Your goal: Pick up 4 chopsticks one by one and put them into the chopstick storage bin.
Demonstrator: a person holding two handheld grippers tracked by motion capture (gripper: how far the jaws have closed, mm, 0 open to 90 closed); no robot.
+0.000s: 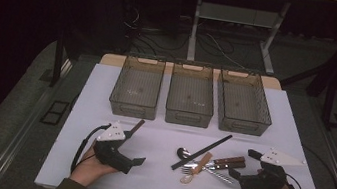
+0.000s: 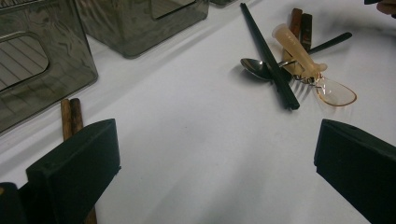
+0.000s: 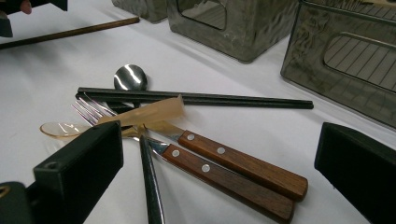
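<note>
Both grippers rest low at the near edge of the white bench (image 1: 158,184), one in each of the person's hands. On the left gripper (image 1: 139,161) the fingers (image 2: 74,163) stand wide apart with only bare bench between them; the right gripper (image 1: 234,175) has its fingers (image 3: 79,163) spread just as wide, holding nothing, with the cutlery pile lying just ahead of them.

That pile sits at the middle of the bench, nearer the right gripper. In it, two wooden-handled pieces (image 3: 243,170) lie side by side, touching along their length, their rivets facing up. A fork (image 3: 91,108) shows its tines at the far end of one of them. A pair of black chopsticks (image 3: 196,99) runs across the pile, over the handle of a metal spoon (image 3: 130,77) whose bowl faces up. A translucent amber plastic spoon (image 2: 310,70) lies tilted over the fork and the chopsticks. One more dark metal handle (image 3: 152,186) points toward the right gripper.

Just beside the left gripper, well apart from the pile, lies a pair of brown wooden chopsticks (image 2: 71,117).

Along the far side stand three smoky transparent bins (image 1: 191,95) in a row, close together.
</note>
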